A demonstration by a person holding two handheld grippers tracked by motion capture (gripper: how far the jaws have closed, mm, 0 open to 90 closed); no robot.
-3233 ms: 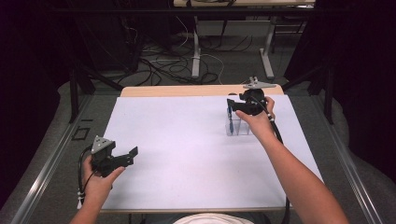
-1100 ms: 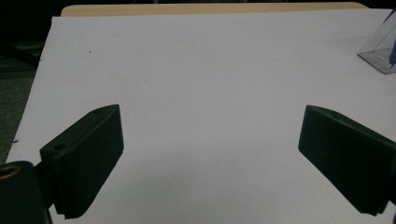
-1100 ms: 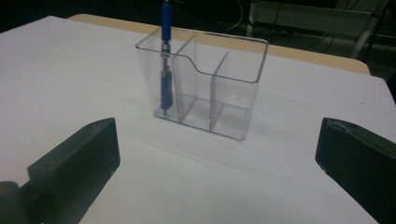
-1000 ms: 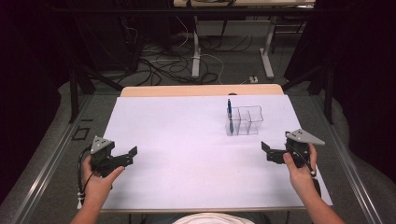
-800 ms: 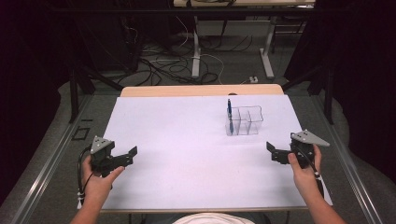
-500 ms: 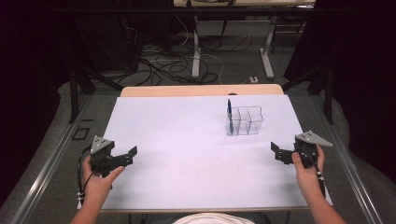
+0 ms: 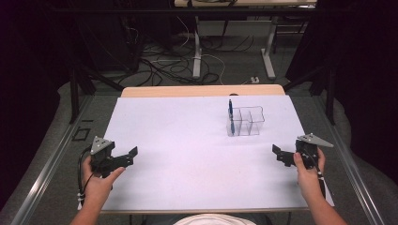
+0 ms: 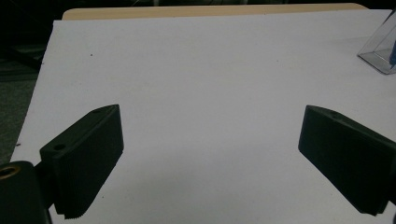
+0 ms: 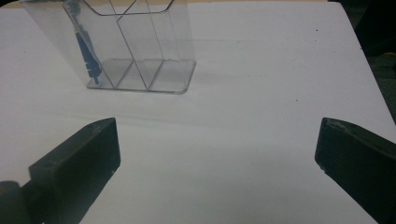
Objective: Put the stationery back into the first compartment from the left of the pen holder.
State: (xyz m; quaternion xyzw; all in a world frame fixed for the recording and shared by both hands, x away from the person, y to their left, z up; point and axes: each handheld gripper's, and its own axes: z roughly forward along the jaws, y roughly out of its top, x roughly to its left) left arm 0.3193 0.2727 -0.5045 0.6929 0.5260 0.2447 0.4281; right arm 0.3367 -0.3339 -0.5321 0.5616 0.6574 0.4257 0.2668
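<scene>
Clear plastic organiser: stands upright on the white sheet, toward the far right of it. Several compartments side by side, divided by slanted walls. In the right gripper view the organiser sits ahead of the jaws and toward the left one, apart from both, with bare sheet between.

Blue pen: upright in the organiser's leftmost compartment, its top rising above the rim. In the right gripper view the pen leans slightly inside that end compartment, tip on the floor of it.

Right gripper: held in the person's right hand at the near right edge of the sheet, well short of the organiser. Jaws spread wide, nothing between them but white sheet.

Left gripper: held in the left hand at the near left of the sheet, well apart from the organiser. Jaws released and wide, empty; bare sheet lies between and beyond them. A corner of the organiser shows past the right jaw, far off.

Table: pale wood, a strip of it exposed beyond the sheet's far edge.

Floor: cables lie beyond the table.
</scene>
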